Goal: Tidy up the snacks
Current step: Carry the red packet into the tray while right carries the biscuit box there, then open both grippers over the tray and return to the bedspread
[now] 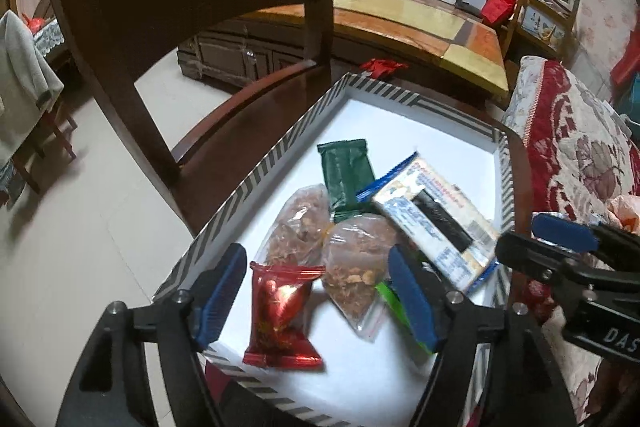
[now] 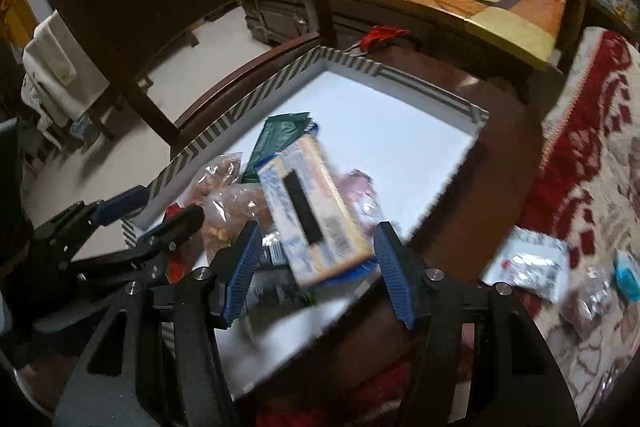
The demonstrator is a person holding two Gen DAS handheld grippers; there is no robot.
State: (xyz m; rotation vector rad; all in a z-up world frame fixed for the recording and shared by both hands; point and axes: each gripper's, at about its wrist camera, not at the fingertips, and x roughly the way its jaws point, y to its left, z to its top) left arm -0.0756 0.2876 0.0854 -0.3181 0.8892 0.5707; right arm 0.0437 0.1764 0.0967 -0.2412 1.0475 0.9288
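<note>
Snacks piling into the box, both grippers open, more still waiting outside.

Left gripper hangs over the near end of the white box, jaws spread wide with the red candy packet lying loose between them, pads clear of it. It sits tilted, long axis running from the near rim up into the box. Beside it lie two clear nut bags, a green wrapper and the long cracker pack. That pack slants diagonally, far end toward the green wrapper, near end toward the right rim. Right gripper is open too, the cracker pack below its blue pads, apparently let go. My read: well underway, not finished. A few wrapped snacks wait on the patterned cloth right of the box.
</note>
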